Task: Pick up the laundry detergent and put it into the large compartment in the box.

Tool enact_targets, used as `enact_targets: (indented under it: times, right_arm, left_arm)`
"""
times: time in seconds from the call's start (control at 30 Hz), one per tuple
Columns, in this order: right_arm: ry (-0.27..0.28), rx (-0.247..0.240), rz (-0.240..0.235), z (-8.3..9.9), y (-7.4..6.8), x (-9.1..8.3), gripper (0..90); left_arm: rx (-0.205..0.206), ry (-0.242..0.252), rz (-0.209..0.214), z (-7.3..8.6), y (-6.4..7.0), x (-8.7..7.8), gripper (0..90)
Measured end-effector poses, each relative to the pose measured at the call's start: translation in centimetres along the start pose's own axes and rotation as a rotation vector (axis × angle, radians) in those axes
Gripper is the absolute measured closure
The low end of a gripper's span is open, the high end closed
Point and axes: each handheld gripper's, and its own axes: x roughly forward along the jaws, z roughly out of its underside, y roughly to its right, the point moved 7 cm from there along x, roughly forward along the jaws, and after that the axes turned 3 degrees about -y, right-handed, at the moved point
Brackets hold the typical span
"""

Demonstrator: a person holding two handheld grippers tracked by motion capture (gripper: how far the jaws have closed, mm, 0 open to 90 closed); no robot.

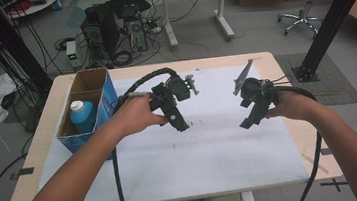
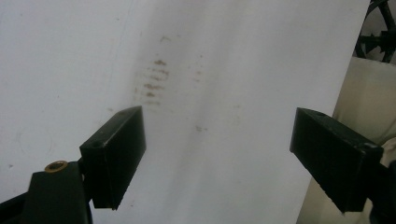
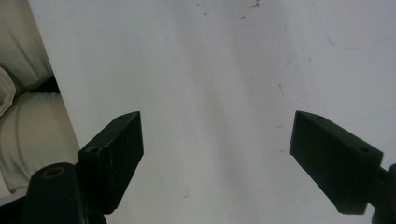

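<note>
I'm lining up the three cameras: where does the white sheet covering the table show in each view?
High view: the white sheet covers the tabletop from the blue cardboard box to the right edge, under both grippers.
Left gripper view: it spreads behind the open jaws, with brown smudges upper left; its edge runs down the right.
Right gripper view: it spreads behind the open jaws; its edge runs down the left.
Shared landmark: the sheet's near edge.

1. Your right gripper [image 3: 217, 161] hangs with its two black jaws spread wide apart, nothing between them.
2. Beneath the jaws lies a white sheet [image 3: 219, 84], bare apart from small dark specks near the top edge and a faint blue pen line at upper right.
3. Past the sheet's left edge you see pale cloth [image 3: 23, 121], folded and creased.
</note>
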Motion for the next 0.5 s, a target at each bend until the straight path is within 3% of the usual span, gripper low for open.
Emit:
enact_targets:
  times: [0.5]
  right_arm:
    - [0.004, 0.002, 0.003, 0.01, -0.06, -0.02, 17.6]
  left_arm:
    - [-0.012, 0.007, 0.005, 0.5, -0.45, -0.08, 19.1]
